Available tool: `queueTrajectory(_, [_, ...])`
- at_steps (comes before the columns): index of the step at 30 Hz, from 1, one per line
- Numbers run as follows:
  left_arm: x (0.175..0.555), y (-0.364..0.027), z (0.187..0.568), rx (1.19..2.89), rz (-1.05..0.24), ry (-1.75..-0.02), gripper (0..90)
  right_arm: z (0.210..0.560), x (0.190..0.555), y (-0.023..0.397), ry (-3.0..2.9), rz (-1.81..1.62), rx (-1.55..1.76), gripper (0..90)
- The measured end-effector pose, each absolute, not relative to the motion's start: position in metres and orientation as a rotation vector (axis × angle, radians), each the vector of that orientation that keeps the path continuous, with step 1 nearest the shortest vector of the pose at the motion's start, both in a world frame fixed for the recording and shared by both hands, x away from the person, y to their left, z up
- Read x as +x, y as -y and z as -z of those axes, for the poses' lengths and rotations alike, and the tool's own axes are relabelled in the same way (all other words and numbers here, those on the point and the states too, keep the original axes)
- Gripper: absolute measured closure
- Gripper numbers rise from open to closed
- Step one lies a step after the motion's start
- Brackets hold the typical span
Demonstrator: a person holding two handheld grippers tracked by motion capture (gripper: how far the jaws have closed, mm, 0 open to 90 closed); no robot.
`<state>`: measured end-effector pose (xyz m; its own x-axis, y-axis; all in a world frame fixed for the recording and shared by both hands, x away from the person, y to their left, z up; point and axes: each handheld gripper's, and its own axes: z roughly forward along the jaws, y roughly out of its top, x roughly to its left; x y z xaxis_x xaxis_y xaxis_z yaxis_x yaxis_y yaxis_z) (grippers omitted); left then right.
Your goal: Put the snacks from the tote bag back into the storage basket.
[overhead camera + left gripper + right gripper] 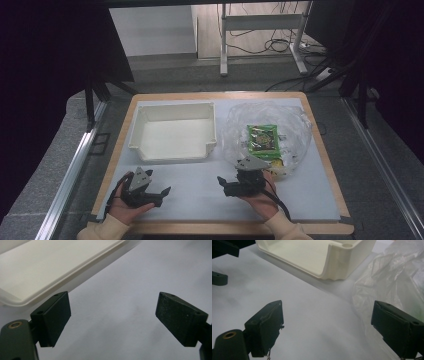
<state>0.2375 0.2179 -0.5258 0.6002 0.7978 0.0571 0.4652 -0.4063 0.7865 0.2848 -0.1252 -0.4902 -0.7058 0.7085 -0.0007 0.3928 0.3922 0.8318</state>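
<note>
Bag [267, 137], clear plastic, holding a green packet [263, 137]: we judged it light, limp and slippery, best pinched at a crumpled near fold. It lay on the right of the table [200, 200], touching our right gripper [327, 327], jaws wide apart and empty. Our left gripper [112, 317] stood equally apart, near the white tray [174, 132] beyond.

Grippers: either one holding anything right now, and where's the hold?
Nothing is held. Left gripper and right gripper both have open jaws over bare table; the clear bag lies untouched beside the right one.
</note>
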Motion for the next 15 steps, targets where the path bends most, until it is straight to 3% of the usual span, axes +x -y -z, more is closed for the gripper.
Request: queueTrajectory(15, [0.2456, -0.2117, 0.5262, 2.056, -0.536, -0.975, 12.4, 0.48, 0.2822, 0.1326, -2.312, -1.235, 0.919, 19.5])
